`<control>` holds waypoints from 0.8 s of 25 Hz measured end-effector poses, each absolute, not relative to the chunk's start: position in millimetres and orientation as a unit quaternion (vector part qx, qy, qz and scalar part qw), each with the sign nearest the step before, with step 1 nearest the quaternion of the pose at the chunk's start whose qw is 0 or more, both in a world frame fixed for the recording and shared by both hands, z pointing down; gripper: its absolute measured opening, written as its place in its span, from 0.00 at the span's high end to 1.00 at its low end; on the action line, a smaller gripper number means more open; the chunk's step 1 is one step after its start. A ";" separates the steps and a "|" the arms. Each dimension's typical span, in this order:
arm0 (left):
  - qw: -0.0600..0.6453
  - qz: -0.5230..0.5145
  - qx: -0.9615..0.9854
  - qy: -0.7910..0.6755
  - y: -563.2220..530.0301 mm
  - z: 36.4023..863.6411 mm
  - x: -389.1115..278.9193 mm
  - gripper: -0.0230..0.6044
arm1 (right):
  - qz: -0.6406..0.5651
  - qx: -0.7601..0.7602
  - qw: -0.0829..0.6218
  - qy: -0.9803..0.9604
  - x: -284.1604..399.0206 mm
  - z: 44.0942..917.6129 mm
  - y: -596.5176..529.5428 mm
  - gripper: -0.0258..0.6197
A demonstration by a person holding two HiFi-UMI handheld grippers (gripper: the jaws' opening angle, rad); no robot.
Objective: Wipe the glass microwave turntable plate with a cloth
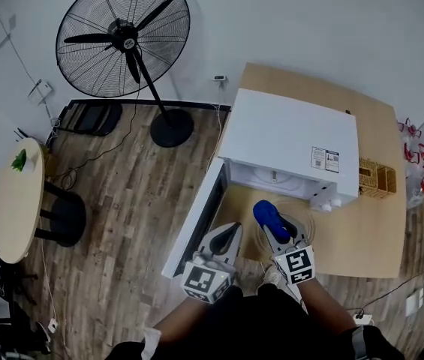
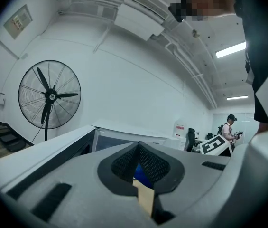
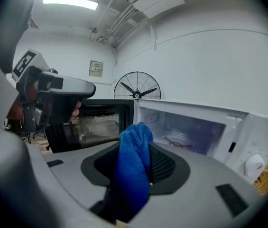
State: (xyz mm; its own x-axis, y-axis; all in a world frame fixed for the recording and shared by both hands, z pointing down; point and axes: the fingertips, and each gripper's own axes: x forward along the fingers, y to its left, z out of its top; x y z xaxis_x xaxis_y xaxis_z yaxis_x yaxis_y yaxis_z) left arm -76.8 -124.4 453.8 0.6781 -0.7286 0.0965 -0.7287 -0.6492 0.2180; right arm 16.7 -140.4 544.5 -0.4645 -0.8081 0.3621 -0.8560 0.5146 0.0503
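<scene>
The left claw and right claw are pale grey shells with black meshed pads, each bearing a white cube of black square markers; the clothing is dark.

The head view looks steeply down on the desk and microwave. The gripper views look forward along the left tongs and right tongs, close by; all 3 share microwave and fan
</scene>
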 end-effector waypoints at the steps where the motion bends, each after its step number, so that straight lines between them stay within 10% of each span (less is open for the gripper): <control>1: 0.119 0.002 0.906 -0.405 -126.9 455.5 -75.3 0.96 | 0.074 0.485 0.178 -0.853 18.5 552.2 -142.5 0.72; 20: 0.133 0.017 0.885 -0.445 -123.9 477.4 -73.2 0.96 | 0.150 0.373 0.323 -0.857 13.3 686.4 -149.2 0.72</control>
State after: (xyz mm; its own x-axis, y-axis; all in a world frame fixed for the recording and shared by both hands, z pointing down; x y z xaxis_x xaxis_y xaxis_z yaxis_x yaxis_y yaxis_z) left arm -73.2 -123.9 477.4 0.6034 -0.7835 0.1482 -0.7925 -0.5685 0.2210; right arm 13.3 -149.2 686.4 -0.5127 -0.5420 0.6658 -0.7358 0.6770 -0.0156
